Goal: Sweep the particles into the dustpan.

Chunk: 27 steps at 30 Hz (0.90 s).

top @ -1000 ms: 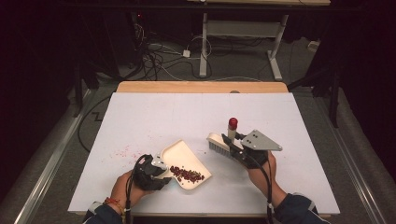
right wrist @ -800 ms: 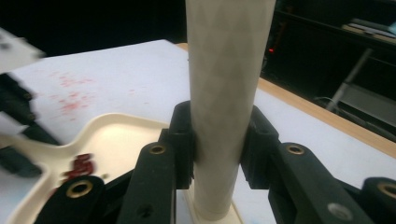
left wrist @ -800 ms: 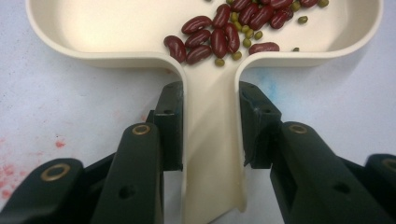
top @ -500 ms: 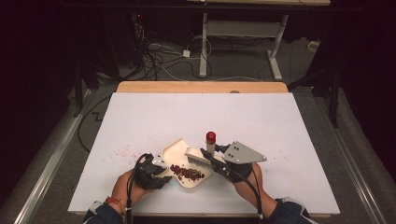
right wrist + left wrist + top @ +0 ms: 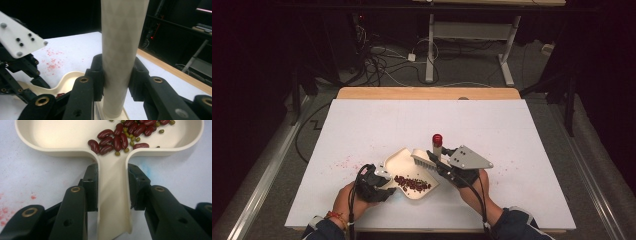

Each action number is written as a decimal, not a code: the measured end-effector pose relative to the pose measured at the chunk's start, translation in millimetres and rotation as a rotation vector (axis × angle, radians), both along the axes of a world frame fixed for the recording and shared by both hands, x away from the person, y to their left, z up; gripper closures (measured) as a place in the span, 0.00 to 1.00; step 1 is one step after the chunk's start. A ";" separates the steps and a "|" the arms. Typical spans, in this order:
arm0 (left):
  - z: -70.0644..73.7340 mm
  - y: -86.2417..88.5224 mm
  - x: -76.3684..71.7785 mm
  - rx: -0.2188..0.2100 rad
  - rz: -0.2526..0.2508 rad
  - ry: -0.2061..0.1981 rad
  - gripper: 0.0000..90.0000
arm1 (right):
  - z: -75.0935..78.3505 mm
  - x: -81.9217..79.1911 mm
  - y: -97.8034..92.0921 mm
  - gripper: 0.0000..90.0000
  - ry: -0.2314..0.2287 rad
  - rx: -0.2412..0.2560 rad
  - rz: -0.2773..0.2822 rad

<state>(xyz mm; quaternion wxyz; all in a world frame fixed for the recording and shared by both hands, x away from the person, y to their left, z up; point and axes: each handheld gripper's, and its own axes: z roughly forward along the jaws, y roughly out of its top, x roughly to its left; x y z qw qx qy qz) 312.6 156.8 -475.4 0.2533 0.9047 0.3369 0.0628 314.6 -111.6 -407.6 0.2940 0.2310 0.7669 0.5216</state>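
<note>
Cut off at the top edge of the left gripper view: far rim of cream plastic dustpan [image 5: 75, 150]. Hidden beneath the right gripper's black jaws: bristles of cream-handled brush [image 5: 123, 50].

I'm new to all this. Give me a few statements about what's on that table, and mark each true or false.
1. The left tool grips the dustpan by its handle. True.
2. The dustpan is empty. False: red and small green beans lie in it.
3. The right tool holds a brush by its handle. True.
4. The brush lies flat on the table, let go. False: it is held at the dustpan's rim.
5. The brush handle has a red tip. True.
</note>
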 end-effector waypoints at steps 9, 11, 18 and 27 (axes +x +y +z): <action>-0.9 -4.2 0.4 -0.009 0.037 -0.010 0.71 | -7.4 -12.8 26.9 0.78 0.039 -0.025 0.087; -1.2 -4.9 1.4 -0.013 0.044 -0.014 0.71 | -6.3 -16.1 29.1 0.78 0.044 -0.022 0.097; -2.4 -5.2 4.3 -0.027 0.060 -0.018 0.71 | -2.4 -15.0 29.5 0.78 0.050 -0.009 0.100; -2.0 -3.7 4.2 -0.024 0.053 -0.022 0.71 | 6.2 -11.0 17.2 0.78 0.033 0.013 0.082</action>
